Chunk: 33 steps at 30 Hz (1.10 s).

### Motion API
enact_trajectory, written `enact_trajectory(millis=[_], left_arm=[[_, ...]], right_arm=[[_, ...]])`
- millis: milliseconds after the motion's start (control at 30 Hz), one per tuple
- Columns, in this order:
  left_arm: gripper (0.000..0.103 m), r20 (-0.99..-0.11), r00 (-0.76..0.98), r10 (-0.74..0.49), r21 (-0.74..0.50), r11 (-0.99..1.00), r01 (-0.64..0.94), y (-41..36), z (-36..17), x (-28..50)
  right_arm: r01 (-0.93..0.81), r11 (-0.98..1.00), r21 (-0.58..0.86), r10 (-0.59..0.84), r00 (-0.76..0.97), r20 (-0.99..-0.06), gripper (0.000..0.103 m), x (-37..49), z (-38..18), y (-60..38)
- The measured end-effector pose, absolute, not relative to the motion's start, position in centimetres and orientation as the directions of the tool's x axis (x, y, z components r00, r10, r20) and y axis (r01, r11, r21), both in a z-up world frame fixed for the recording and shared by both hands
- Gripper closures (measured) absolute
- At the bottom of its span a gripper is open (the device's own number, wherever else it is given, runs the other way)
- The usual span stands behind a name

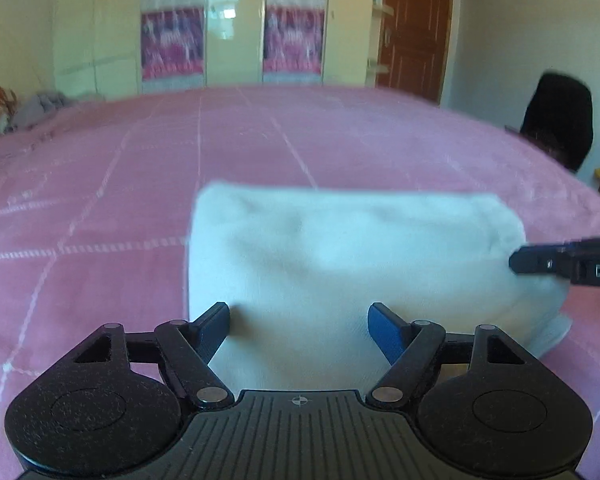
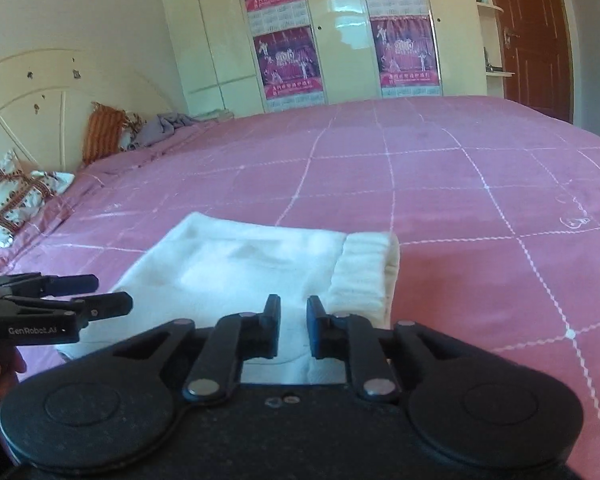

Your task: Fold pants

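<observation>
The white pants (image 2: 260, 268) lie folded into a compact rectangle on the pink bedspread (image 2: 440, 184), near the bed's near edge, flat and with a smooth upper face. In the right wrist view the ribbed elastic waistband (image 2: 366, 268) forms the right end of the bundle, its opening facing the near edge, while the far left corner of the fold points toward the headboard (image 2: 40, 96). The left tongs (image 1: 299, 322) hover over the near part of the folded cloth with the jaws standing wide apart and nothing between the pads; the white fabric shows through the gap beneath them. The right tongs (image 2: 293, 326) sit low over the near edge of the bundle just left of the waistband, jaws drawn close with only a narrow slit left, and no cloth is caught in that slit. From the left wrist camera the tip of the right tongs enters from the right and reaches the right end of the pants; whether it touches the cloth cannot be told. The bedspread carries a grid of thin white lines. Patterned pillows (image 2: 12, 200) and a crumpled grey cloth (image 2: 168, 126) lie by the headboard side, and beyond the far edge stand a cream wardrobe (image 2: 340, 32) with pink posters (image 2: 288, 64) and a brown door (image 2: 528, 36).
</observation>
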<state>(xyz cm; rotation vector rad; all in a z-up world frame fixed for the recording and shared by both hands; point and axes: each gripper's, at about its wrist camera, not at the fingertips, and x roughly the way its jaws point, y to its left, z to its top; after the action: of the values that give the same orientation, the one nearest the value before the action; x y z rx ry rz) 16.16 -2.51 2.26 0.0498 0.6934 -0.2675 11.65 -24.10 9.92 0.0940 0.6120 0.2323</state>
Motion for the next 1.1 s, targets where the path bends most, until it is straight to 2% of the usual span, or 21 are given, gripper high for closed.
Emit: enact_trajectory(millis=[67, 133, 267, 367, 433, 467, 533, 633, 667, 767, 833, 900, 1100], left_arm=[[0.026, -0.628, 0.742, -0.235, -0.074, 0.967, 0.244, -2.0, 2.4, 16.4], [0.027, -0.583, 0.777, -0.238, -0.086, 0.969, 0.232, -1.7, 3.7, 16.2], [0.026, -0.533, 0.8, -0.278, -0.093, 0.958, 0.271, -2.2, 5.5, 18.4], [0.026, -0.551, 0.78, -0.297, -0.087, 0.95, 0.3, -2.9, 5.5, 20.9], [0.026, -0.605, 0.726, -0.325, -0.103, 0.937, 0.334, -3.5, 4.3, 22.5], [0.026, -0.659, 0.682, -0.318, -0.091, 0.934, 0.347, -4.1, 3.2, 23.5], [0.026, -0.656, 0.69, -0.305, -0.047, 0.929, 0.366, -4.9, 2.5, 23.5], [0.026, -0.626, 0.698, -0.347, -0.116, 0.927, 0.358, -4.7, 4.2, 23.7], [0.026, -0.609, 0.709, -0.355, -0.136, 0.928, 0.348, -4.6, 4.8, 24.0], [0.026, -0.594, 0.724, -0.352, -0.118, 0.928, 0.354, -5.0, 4.9, 25.3], [0.026, -0.669, 0.669, -0.324, -0.095, 0.93, 0.355, -5.6, 2.8, 27.0], [0.025, -0.672, 0.664, -0.327, -0.116, 0.933, 0.341, -5.7, 1.7, 27.3], [0.024, -0.668, 0.672, -0.319, -0.094, 0.932, 0.349, -6.1, 1.6, 27.1]], right_arm=[[-0.175, 0.978, 0.117, 0.209, 0.752, -0.625, 0.09, 13.3, 8.3, -23.8], [-0.183, 0.978, 0.104, 0.208, 0.752, -0.626, 0.09, 13.5, 8.7, -23.5], [-0.225, 0.967, 0.116, 0.252, 0.808, -0.532, 0.086, 14.1, 11.2, -23.3], [-0.248, 0.963, 0.108, 0.267, 0.799, -0.538, 0.086, 16.3, 11.8, -22.7], [-0.304, 0.947, 0.103, 0.309, 0.776, -0.55, 0.084, 17.6, 11.6, -21.9], [-0.327, 0.942, 0.081, 0.312, 0.756, -0.576, 0.083, 18.3, 11.0, -21.4], [-0.307, 0.951, 0.03, 0.239, 0.672, -0.7, 0.082, 20.2, 8.4, -20.6], [-0.306, 0.951, 0.043, 0.25, 0.684, -0.685, 0.085, 20.1, 8.4, -20.5], [-0.307, 0.95, 0.046, 0.262, 0.713, -0.65, 0.083, 19.7, 9.3, -20.6], [-0.297, 0.951, 0.091, 0.291, 0.753, -0.589, 0.081, 20.1, 11.3, -20.8], [-0.285, 0.956, 0.072, 0.267, 0.743, -0.614, 0.08, 21.4, 11.0, -20.7], [-0.267, 0.964, 0.017, 0.201, 0.679, -0.706, 0.079, 23.0, 8.8, -20.4], [-0.324, 0.939, -0.119, 0.161, 0.716, -0.68, 0.073, 22.1, 7.5, -18.7]])
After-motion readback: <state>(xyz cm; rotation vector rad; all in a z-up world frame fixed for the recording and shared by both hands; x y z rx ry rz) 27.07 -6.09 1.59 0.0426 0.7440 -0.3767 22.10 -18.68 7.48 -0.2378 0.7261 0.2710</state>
